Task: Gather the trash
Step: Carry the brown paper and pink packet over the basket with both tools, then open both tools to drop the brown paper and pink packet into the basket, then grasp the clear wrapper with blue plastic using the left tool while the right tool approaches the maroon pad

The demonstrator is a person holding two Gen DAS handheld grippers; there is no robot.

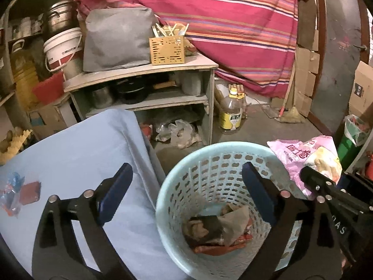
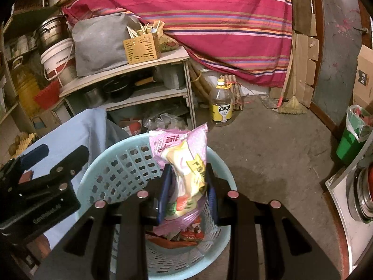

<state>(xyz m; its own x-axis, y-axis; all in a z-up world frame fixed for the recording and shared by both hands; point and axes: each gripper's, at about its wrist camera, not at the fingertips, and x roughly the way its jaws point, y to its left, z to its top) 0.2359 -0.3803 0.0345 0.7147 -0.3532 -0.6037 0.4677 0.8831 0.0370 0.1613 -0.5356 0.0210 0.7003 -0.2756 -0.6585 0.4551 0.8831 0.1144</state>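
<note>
A light blue perforated trash basket (image 1: 209, 163) (image 2: 121, 163) stands on the floor beside a blue-covered table (image 1: 81, 144), with wrappers and paper inside. My right gripper (image 2: 188, 184) is shut on a pink snack bag (image 2: 184, 158) and holds it over the basket; the bag (image 1: 305, 154) and gripper (image 1: 312, 177) also show at the right of the left wrist view. My left gripper (image 1: 188, 177) is open and empty, spanning the table edge and the basket. Small red and blue wrappers (image 1: 21, 191) lie on the table at the left.
A wooden shelf unit (image 1: 144, 70) with pots, a grey bag and a chopstick box stands behind. An oil bottle (image 1: 232, 112) and a broom (image 2: 291, 105) are on the concrete floor. A green bin (image 2: 352, 137) stands at the right. A striped cloth hangs behind.
</note>
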